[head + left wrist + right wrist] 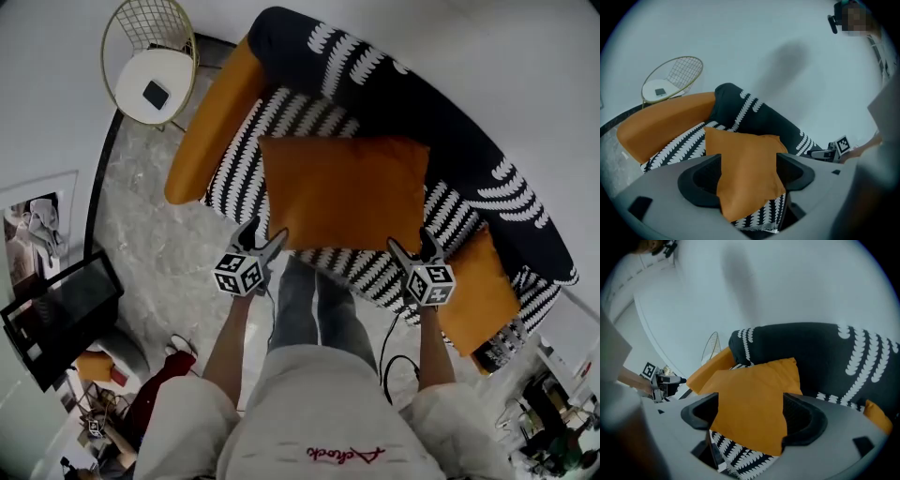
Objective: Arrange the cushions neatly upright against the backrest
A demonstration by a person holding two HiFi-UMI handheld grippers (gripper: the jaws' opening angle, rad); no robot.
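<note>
Pinching only the near corners of the orange cushion (pixel 345 192), lying flat on the sofa seat (pixel 370 267) just ahead, each corner between the wide-open jaws of the left gripper (pixel 264 234) and right gripper (pixel 412 246), could let it sag or slip short of the backrest (pixel 450 122) beyond.

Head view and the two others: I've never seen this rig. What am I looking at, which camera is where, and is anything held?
No robot: a person holds tongs in each hand. The head view looks down from a camera on their head: left tongs and right tongs sit at the front corners of an orange cushion on the sofa. The other two views come from cameras riding on each tongs, looking along its jaws. Both tongs are open, a cushion corner in each gap, nothing gripped. A bolster lies at the sofa's end on the picture's left, a smaller cushion on the right.
</note>
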